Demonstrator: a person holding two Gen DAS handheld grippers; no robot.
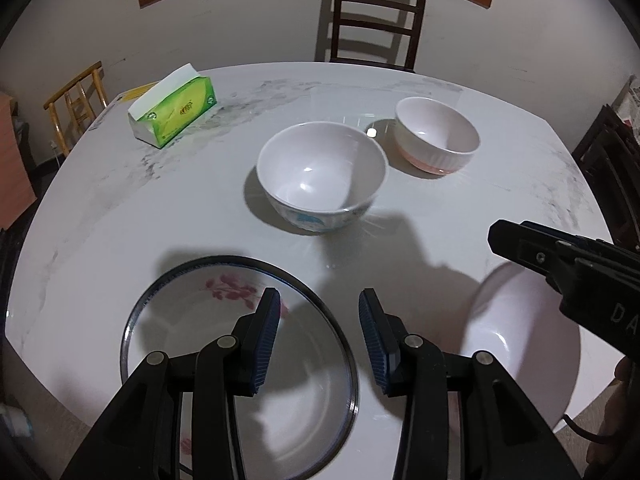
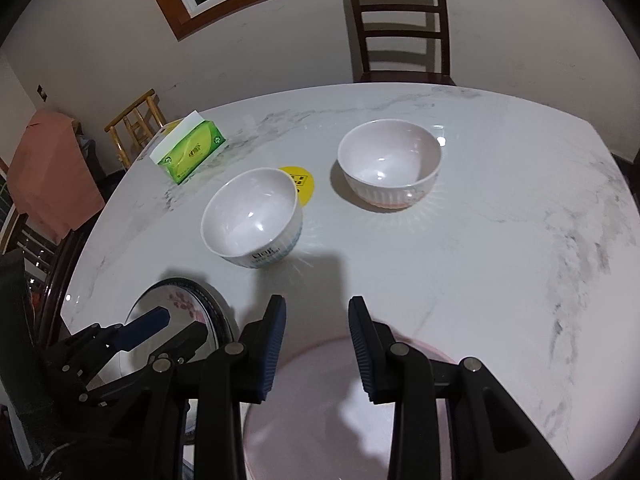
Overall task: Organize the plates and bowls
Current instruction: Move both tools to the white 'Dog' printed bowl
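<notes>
Left wrist view looks down on a white marble surface [image 1: 120, 208]. The left hand-held gripper [image 1: 319, 334] hangs over the right part of a plate with a dark rim [image 1: 224, 268] and pink flowers; its jaws are spread apart and nothing is between the blue pads, which touch nothing. To the right of this plate lies a plain white plate [image 1: 520, 328], and the right hand-held gripper [image 1: 496, 236] comes in above it from the right edge of the picture. Further back stands a white bowl with blue pattern [image 1: 322, 176], and behind it to the right a ribbed white bowl with a pink base [image 1: 438, 136]. The two bowls are near each other but do not touch. A green tissue pack [image 1: 176, 112] lies at the far left of the surface, well apart from the bowls. A dark wooden chair [image 1: 374, 16] stands behind the surface against the wall.

Right wrist view shows the right hand-held gripper [image 2: 317, 330] above the far edge of the plain white plate [image 2: 320, 408]; its jaws are also spread, with empty space between the pads. The left hand-held gripper [image 2: 144, 330] is at the lower left over the flowered plate [image 2: 184, 300]. A yellow round sticker [image 2: 302, 186] lies just behind the bowl with blue pattern [image 2: 252, 220]. The ribbed bowl [image 2: 390, 164] stands to the right of it.
</notes>
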